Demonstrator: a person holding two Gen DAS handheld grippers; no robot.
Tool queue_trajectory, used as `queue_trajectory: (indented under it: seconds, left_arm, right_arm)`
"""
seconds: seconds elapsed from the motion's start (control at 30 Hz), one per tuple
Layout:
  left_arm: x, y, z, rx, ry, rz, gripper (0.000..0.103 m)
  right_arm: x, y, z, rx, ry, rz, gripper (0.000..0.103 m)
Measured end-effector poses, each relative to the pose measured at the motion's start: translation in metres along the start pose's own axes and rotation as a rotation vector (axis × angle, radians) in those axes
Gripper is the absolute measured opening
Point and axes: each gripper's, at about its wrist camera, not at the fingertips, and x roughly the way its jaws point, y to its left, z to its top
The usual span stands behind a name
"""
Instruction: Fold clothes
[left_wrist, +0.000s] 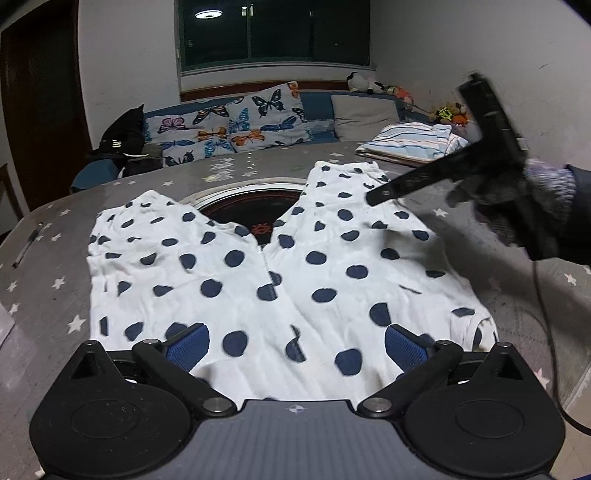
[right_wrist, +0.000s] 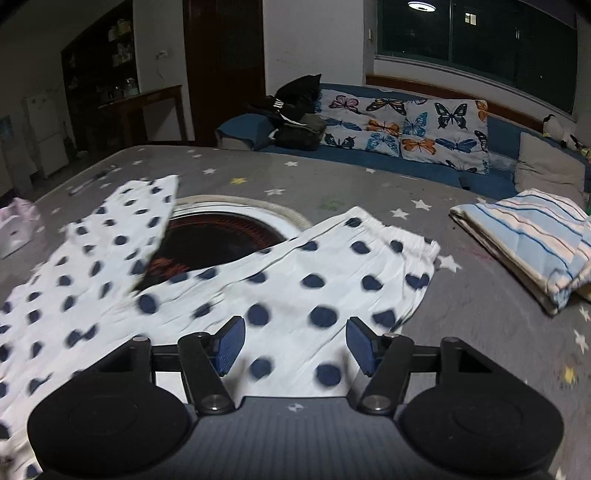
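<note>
I judge the fold has not begun: the polka-dot shorts (left_wrist: 280, 280) lie spread flat across the middle of the frame on the star-patterned worktop (left_wrist: 51, 266). Next I need to pick a hem or waistband edge. My left gripper (left_wrist: 295, 345) hovers at lower centre, jaws wide, holding nothing. My right gripper (right_wrist: 295, 345) has jaws partly open, also empty, above one leg.

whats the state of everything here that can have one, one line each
polka dot pants: unfolded, spread flat, legs apart in a V
striped cloth: already folded, lying apart from the pants
left gripper: open wide, holding nothing, pants beneath it
right gripper: open, holding nothing, over one pant leg
table: covered with a grey star-print cloth
</note>
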Motion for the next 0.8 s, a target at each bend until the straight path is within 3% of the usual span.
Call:
queue_trajectory:
  seconds: [0.3,0.57,0.8]
  left_arm:
    - [0.015,-0.004,0.001,0.01,0.027,-0.037,0.103]
    - [0.023,-0.006,-0.001,0.012,0.049,-0.059,0.103]
    - [0.031,-0.005,-0.005,0.015,0.084,-0.059,0.103]
  right_arm:
    - [0.037,-0.03,0.01,0.026,0.042,-0.063,0.061]
    - [0.058,-0.045,0.042,0.022,0.017,-0.027,0.061]
    - [0.095,-0.064,0.055,0.06,0.047,-0.066,0.061]
